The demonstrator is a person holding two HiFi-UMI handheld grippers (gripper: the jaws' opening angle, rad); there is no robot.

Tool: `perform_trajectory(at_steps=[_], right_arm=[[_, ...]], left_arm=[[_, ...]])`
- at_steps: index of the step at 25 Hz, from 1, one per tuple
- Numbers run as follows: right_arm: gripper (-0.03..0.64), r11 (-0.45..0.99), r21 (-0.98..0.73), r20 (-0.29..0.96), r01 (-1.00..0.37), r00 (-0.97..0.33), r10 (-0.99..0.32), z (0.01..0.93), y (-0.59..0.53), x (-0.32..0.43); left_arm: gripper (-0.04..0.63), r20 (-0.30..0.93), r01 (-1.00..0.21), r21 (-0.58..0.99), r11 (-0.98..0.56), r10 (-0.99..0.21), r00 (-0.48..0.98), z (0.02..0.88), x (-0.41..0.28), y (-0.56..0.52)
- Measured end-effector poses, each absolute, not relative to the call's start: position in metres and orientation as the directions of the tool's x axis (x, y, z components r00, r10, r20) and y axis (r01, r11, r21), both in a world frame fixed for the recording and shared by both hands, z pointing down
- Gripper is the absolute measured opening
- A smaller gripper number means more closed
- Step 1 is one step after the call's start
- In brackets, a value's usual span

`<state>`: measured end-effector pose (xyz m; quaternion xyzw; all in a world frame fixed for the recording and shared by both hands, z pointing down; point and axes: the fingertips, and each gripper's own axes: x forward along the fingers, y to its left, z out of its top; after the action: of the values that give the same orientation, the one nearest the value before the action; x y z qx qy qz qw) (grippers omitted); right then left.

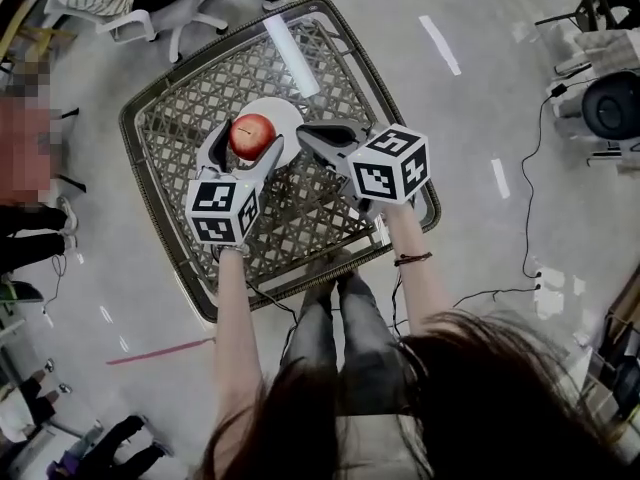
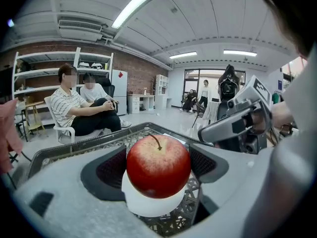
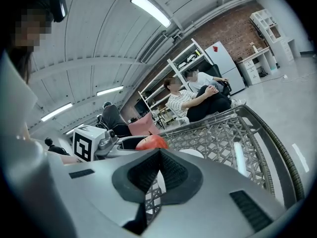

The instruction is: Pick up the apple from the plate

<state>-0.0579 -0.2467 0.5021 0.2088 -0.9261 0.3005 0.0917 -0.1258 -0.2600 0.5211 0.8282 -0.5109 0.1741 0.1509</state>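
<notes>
A red apple [image 1: 253, 135] sits between the dark pads of my left gripper [image 1: 251, 146], which is shut on it. The white plate [image 1: 287, 114] lies right under and behind the apple, near the middle of the woven lattice table [image 1: 170, 118]. In the left gripper view the apple [image 2: 158, 165] fills the gap between the jaws, with the plate [image 2: 148, 206] showing below it. I cannot tell whether the apple touches the plate. My right gripper [image 1: 305, 134] is shut on nothing, its tip just right of the apple. The right gripper view shows the apple [image 3: 152, 142] past its tip.
The table has a raised dark rim [image 1: 128, 128]. A person sits on a white chair [image 1: 150, 18] beyond the far edge. Cables [image 1: 527, 198] and a round black device [image 1: 612, 106] lie on the floor to the right. Another person stands at the left.
</notes>
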Motion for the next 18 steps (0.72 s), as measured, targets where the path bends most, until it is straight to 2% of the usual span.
perform_trajectory(at_steps=[18], right_arm=[[0.009,0.737,-0.518,0.276,-0.434,-0.9,-0.337,0.46,-0.216,-0.058]], left_arm=[[0.399,0.423,-0.904,0.133,-0.406,-0.802,0.422,0.475,-0.126,-0.219]])
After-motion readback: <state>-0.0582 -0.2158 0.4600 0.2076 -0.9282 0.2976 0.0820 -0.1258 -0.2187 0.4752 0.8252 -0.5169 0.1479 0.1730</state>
